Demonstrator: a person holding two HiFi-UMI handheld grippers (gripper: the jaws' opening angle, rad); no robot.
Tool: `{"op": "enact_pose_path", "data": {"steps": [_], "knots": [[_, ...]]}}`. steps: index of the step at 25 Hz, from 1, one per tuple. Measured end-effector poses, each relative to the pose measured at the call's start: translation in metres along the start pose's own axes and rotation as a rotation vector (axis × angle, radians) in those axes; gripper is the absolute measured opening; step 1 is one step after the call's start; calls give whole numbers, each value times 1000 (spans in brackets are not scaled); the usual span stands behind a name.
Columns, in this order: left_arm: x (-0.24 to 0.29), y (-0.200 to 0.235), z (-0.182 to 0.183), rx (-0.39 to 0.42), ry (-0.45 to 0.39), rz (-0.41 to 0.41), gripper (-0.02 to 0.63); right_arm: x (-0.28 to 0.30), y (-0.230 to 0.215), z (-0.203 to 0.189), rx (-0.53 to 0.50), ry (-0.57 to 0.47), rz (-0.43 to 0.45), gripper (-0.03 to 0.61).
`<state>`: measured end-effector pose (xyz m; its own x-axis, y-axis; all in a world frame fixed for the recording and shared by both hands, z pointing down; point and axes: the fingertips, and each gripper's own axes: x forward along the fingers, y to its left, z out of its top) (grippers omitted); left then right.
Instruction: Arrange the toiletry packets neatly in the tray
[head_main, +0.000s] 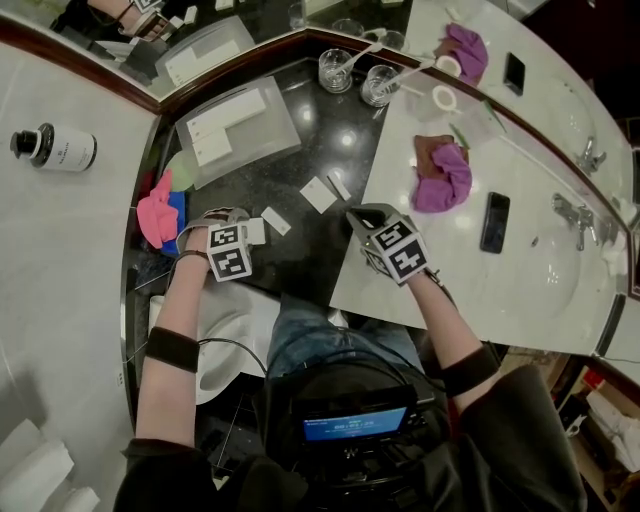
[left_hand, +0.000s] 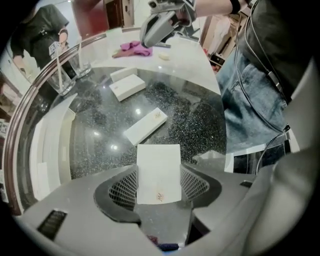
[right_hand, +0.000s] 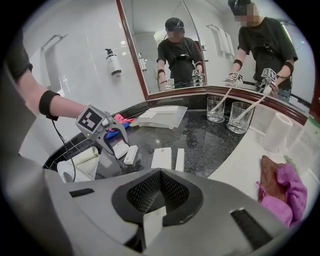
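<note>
Left fingers (left_hand: 125, 187) pinch a flat white packet (left_hand: 159, 172) by its sides, down on the black counter (left_hand: 200, 120), far from the tray (head_main: 272, 132) | right fingers (right_hand: 145, 192) shut tight | risk: thin packet may bend and slip out when lifted

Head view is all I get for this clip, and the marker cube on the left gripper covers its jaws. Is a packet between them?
Observer: Yes. The left gripper view shows a white packet between the jaws of the left gripper, with both mesh pads against its long edges.
Operator: And the right gripper?
Observer: In its own view the right gripper has its jaws together.
Operator: Any print on the held packet?
Observer: A small brownish mark near the end closest to the camera, too small to read.
</note>
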<state>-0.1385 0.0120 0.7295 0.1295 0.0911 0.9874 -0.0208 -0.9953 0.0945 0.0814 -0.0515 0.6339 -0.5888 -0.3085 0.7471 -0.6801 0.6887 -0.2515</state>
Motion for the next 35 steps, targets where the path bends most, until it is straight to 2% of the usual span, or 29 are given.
{"op": "enact_pose_path", "data": {"steps": [10,15,24,28,32,35], "knots": [[-27,0,6,-104,-55,96,261,-5,6,11,-27,-14,9,12],[-66,2,20,-221,-159,183,261,-9,13,25,-58,-39,18,12],[-135,4,50,-545,-475,366,261,-15,20,46,-116,-77,38,12],[-175,10,64,-710,-672,472,261,-22,24,59,-127,-118,54,12],[-207,19,52,-944,-903,608,261,-32,32,77,-135,-179,71,12],[-226,18,48,-1033,-996,676,261,-37,35,90,-151,-219,77,12]]}}
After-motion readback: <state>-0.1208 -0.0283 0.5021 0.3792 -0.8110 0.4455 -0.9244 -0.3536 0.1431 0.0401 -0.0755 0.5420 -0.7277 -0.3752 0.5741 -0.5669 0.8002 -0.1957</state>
